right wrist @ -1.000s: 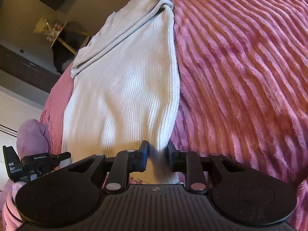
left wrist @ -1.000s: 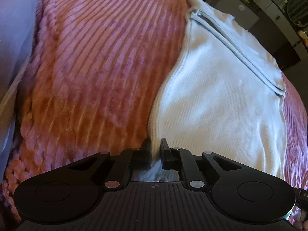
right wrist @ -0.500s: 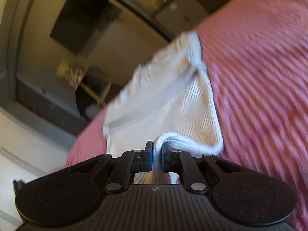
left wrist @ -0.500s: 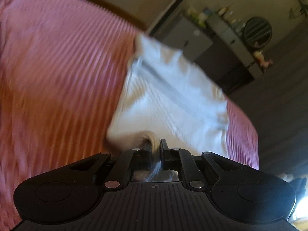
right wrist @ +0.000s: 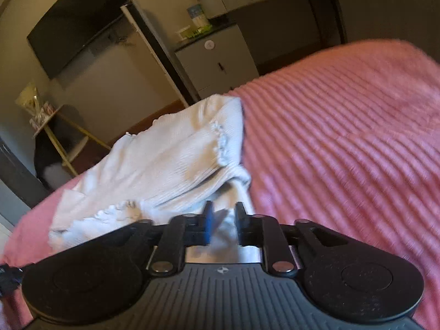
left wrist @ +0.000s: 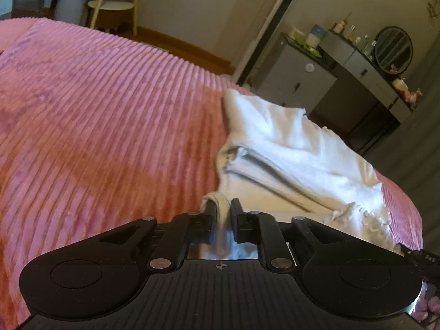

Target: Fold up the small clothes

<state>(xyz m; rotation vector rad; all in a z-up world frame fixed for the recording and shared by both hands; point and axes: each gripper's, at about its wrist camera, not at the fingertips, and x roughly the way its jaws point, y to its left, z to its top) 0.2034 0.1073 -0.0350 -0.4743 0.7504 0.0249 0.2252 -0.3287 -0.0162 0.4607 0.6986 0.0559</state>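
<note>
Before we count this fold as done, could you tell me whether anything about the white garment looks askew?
Yes: the white garment lies bunched on the pink blanket, layers uneven, frilled hem crooked. Cloth remains between both opening tools, left tool and right tool.

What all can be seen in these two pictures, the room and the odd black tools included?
white garment: one, white ribbed knit, folded over on the bed.
blanket: one, pink ribbed, covering the bed.
cabinet: one, grey, beyond the bed.
round mirror: one, dark-framed, on the far counter.
screen: one, black, on the wall.
left gripper: one, black, jaws opening, a garment fold between them.
right gripper: one, black, jaws opening, cloth between them.
</note>
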